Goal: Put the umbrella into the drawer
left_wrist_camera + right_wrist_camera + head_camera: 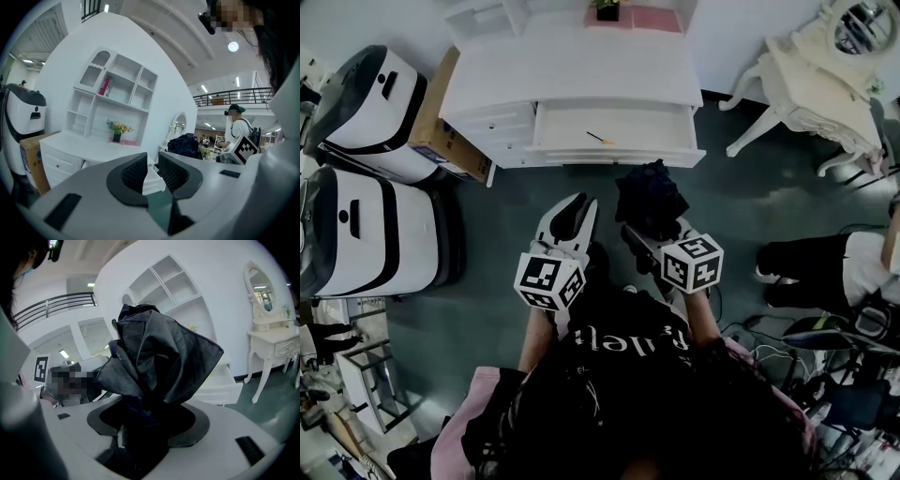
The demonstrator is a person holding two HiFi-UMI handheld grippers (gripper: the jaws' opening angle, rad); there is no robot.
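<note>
count, grippers: two, left gripper [573,217] and right gripper [651,234], each carrying one marker cube [549,279].
count, umbrella: one, black, folded and crumpled [650,199].
count, drawer: one pulled out [661,120], in a white desk [581,70]; further closed drawer fronts lie at its 9 o'clock.
count, drawer contents: one thin yellow stick-like item [600,138]; too small to identify.
count, white-and-black machines: two [370,103], at 10 o'clock of the grippers in the head view, with one cardboard box [441,127] between the upper one and the desk.
count, dressing table: one, white, with an oval mirror [825,84], at 2 o'clock.
head view only: drawer interior, both grippers together, the seated legs of a second person at 3 o'clock.
left gripper view only: shelf unit [117,89] above the desk, flower pot [117,131] on the desk top, a standing person at 3 o'clock.
right gripper view only: the jaw contact on the umbrella [159,362].
left claw: jaws stand a narrow gap apart [152,161]; nothing between the pads, a corner of the drawer shows through the gap.
right claw: jaws pinch the lower end of the umbrella [147,420]; the fabric bunches out above them.
umbrella position: held in the air in front of the desk, at 6 o'clock of the drawer, outside it and not touching it.
umbrella, left gripper view: visible at 2 o'clock of the jaws [185,145].
</note>
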